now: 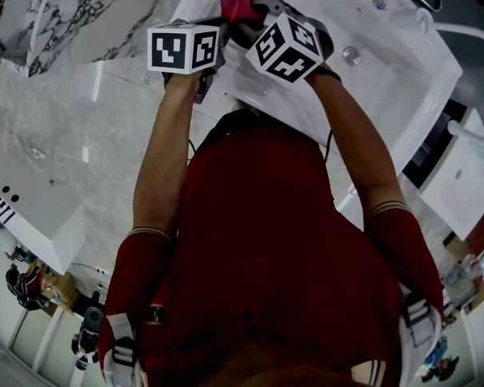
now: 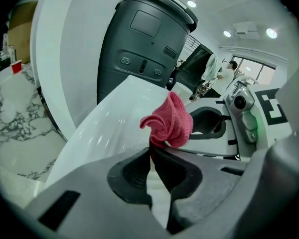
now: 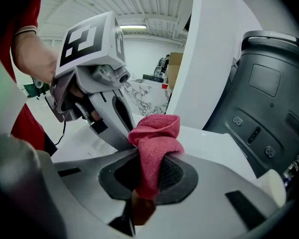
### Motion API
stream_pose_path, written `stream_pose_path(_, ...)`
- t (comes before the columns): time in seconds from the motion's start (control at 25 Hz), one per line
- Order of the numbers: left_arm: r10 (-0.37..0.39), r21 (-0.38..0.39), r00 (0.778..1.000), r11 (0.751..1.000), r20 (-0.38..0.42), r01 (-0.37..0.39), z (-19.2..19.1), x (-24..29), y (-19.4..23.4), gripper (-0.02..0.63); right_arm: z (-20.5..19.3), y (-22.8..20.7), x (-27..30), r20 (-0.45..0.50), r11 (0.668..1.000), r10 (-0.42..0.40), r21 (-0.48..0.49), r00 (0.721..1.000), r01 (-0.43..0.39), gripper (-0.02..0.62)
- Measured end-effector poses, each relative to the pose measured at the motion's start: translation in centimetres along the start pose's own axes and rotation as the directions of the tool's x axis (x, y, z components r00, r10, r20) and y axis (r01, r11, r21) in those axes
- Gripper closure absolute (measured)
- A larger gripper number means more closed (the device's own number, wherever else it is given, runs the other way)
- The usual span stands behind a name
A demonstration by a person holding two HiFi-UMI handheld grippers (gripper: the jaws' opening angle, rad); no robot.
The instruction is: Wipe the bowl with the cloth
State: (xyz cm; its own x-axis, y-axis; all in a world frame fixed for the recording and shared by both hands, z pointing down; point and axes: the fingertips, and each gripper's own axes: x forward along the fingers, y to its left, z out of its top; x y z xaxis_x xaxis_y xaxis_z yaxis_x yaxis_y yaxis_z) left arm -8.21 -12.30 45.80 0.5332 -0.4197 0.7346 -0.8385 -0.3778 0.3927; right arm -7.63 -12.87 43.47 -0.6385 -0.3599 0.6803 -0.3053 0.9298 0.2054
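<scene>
My left gripper is shut on the rim of a white bowl, which curves away to the left of the jaws. A pink cloth is clamped in my right gripper, bunched up and sticking out past the fingertips. The cloth rests against the bowl's rim just beyond the left jaws. In the head view both grippers are held close together over the white sink, with the cloth showing between them. The bowl's inside is hidden.
A dark grey machine stands just behind the bowl. The sink has a drain. A marble counter lies to the left. My arms and red top fill the lower part of the head view.
</scene>
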Motion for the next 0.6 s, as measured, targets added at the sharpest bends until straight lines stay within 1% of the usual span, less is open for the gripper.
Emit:
stream_pose_path(0.28,0.011,0.004,1.0,1.0,0.018,-0.011,0.1,-0.2,0.3,0.577,-0.9,-0.6,-0.5,-0.038,1.0,-0.015,0.014,0.999,0.015,0.545)
stream_pose_path(0.6,0.011,0.005,0.999,1.0,0.031,-0.012,0.5,-0.3,0.3,0.581,-2.1,-0.8,-1.4,-0.079,1.0,-0.01,0.02,0.997,0.011,0.545)
